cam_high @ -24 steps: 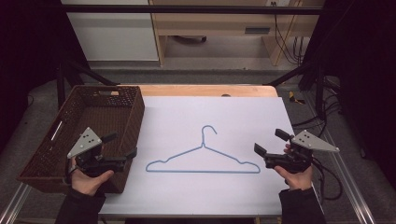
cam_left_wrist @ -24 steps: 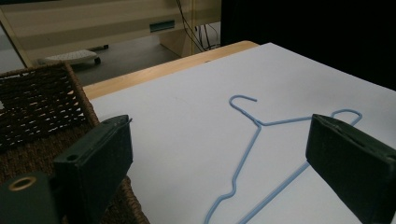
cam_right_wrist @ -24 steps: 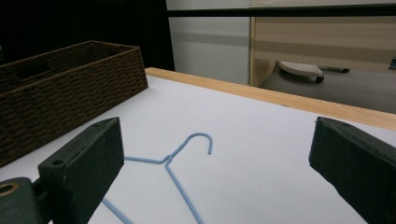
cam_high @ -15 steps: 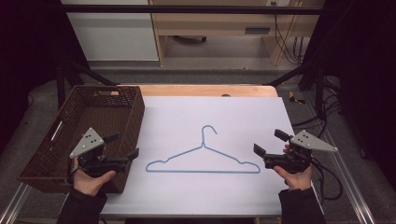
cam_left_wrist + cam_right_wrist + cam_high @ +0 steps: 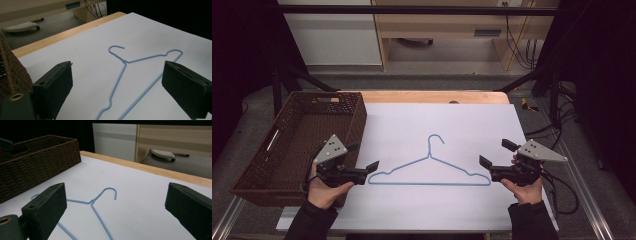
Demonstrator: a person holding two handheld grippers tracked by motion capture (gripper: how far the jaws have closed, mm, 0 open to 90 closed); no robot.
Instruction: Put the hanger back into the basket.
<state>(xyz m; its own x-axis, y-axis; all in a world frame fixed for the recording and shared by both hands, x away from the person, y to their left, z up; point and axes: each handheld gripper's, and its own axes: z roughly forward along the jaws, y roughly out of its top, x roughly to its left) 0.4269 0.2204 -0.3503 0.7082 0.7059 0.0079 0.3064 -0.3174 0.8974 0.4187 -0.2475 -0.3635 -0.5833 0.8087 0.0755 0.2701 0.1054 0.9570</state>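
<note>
A light blue wire hanger [image 5: 430, 183] lies flat on the white table sheet [image 5: 462, 120], hook pointing to the far side. My left gripper [image 5: 362, 156] is open, low over the sheet just off the hanger's left end, beside the basket. My right gripper [image 5: 496, 153] is open just off the hanger's right end. In the left gripper view the hanger [image 5: 118, 80] lies between and beyond the two spread jaws of the left gripper [image 5: 118, 82]. In the right gripper view the hanger [image 5: 100, 218] lies ahead of the right gripper [image 5: 115, 207], nothing held.
A dark brown wicker basket [image 5: 357, 112] stands at the table's left, close behind my left gripper; I see its wall as basket [image 5: 37, 165] and basket [image 5: 12, 72]. A wooden table edge [image 5: 432, 96] runs along the far side. Cables hang at the right.
My left gripper has moved a little to the right, closer to the hanger's left end. The right gripper has edged slightly left. The hanger has not moved.
</note>
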